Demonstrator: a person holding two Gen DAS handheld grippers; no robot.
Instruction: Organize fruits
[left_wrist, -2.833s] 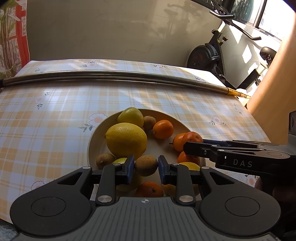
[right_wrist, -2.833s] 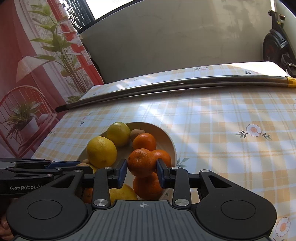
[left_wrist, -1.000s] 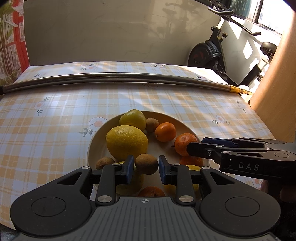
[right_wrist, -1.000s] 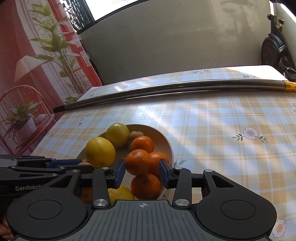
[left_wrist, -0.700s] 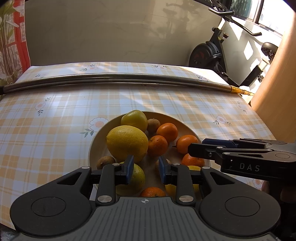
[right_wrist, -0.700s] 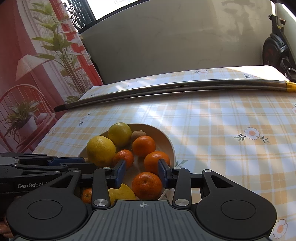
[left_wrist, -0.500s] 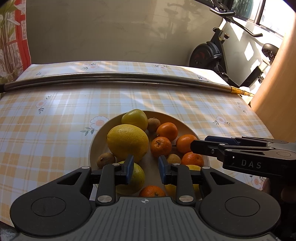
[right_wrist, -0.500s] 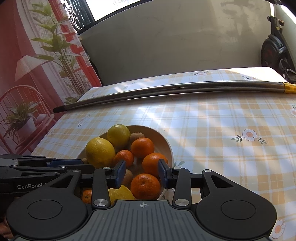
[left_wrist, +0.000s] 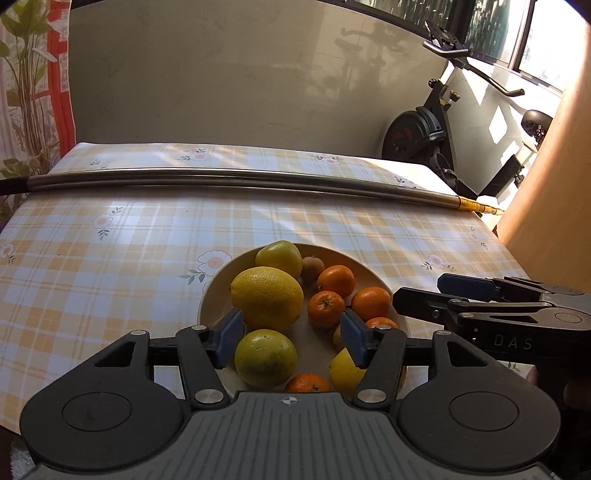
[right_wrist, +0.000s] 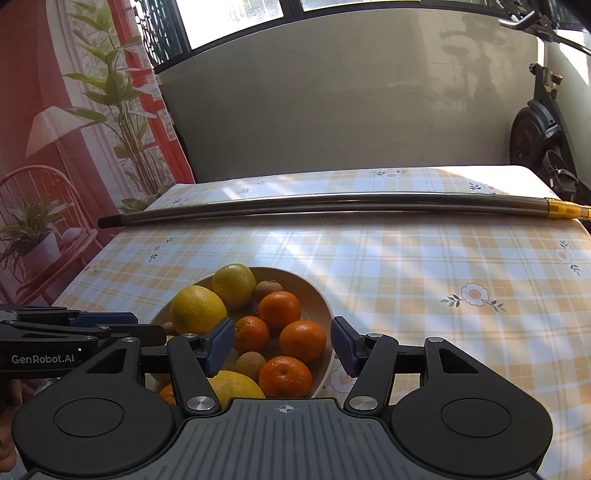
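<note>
A cream bowl on the checked tablecloth holds lemons, several mandarins and small brown kiwis. The big lemon lies at the bowl's left, a mandarin at its middle. My left gripper hovers over the bowl's near side, its jaws opening, with nothing pressed between the blue pads. My right gripper hangs above the bowl's right side, its jaws opening too, with only loose fruit below them. Each gripper shows side-on in the other's view: the right gripper and the left gripper.
A long steel pole lies across the table behind the bowl. An exercise bike stands past the far right corner. A curtain with printed plants hangs on the left. Bare tablecloth stretches to the right of the bowl.
The left gripper let go of a kiwi and the right let go of a mandarin, and both fruits dropped into the bowl. Both jaws have spread wider and both grippers have risen a little.
</note>
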